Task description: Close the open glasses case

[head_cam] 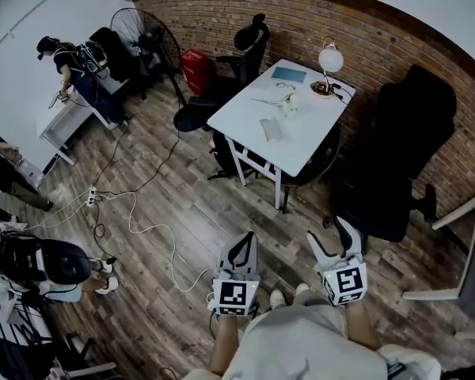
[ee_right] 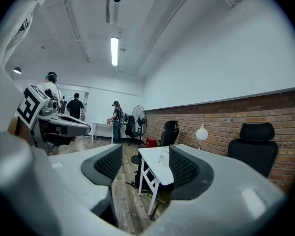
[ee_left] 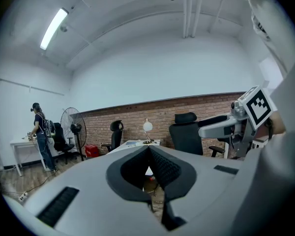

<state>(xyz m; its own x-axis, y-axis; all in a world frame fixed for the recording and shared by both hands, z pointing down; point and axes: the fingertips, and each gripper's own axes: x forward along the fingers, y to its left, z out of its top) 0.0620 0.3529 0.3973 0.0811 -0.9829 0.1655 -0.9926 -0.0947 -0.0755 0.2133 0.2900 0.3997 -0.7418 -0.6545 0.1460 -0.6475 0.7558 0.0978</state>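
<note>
Both grippers held low, well apart from the white rectangular bench.
The left gripper has its jaws clenched on nothing and the right gripper has its jaws released. The pale grey glasses case lies on the bench at 12 o'clock, across the wooden plank floor. A red brick wall stands behind.

Head view steeply down, gripper views level, all sharing far table
</note>
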